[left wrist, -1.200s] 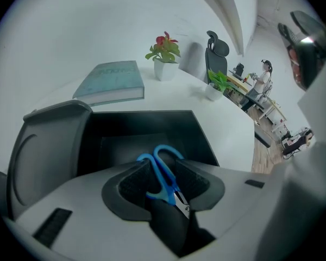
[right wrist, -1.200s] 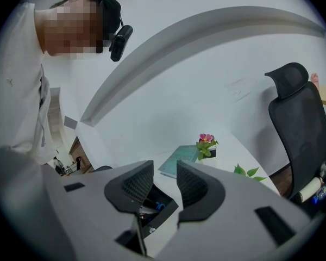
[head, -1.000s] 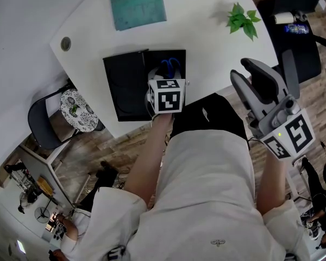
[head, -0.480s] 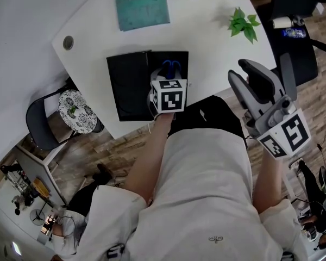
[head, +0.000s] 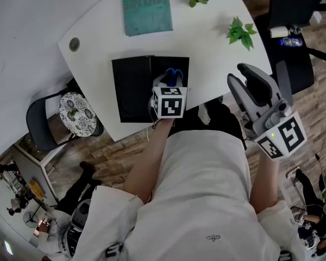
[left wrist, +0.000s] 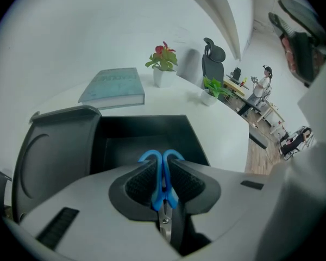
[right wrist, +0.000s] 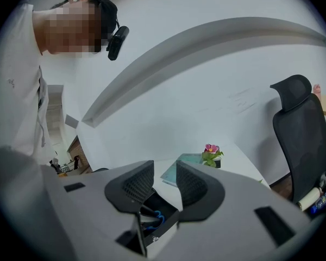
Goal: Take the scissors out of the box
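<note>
Scissors (left wrist: 152, 159) are sitting between the jaws of our left gripper (left wrist: 163, 173), which are closing on the blue handles over the box (left wrist: 146, 129); our right gripper (right wrist: 164, 181) is hanging released, empty.

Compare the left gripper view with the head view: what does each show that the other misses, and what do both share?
Only the left gripper view: the left gripper's pads pressing the blue handles of the scissors as its jaws close, with the metal pivot below.
Only the head view: the right gripper held open past the edge of the table, and a patterned stool by the table.
Both: the open black box, the teal book, the flowering plant and the white tabletop.
</note>
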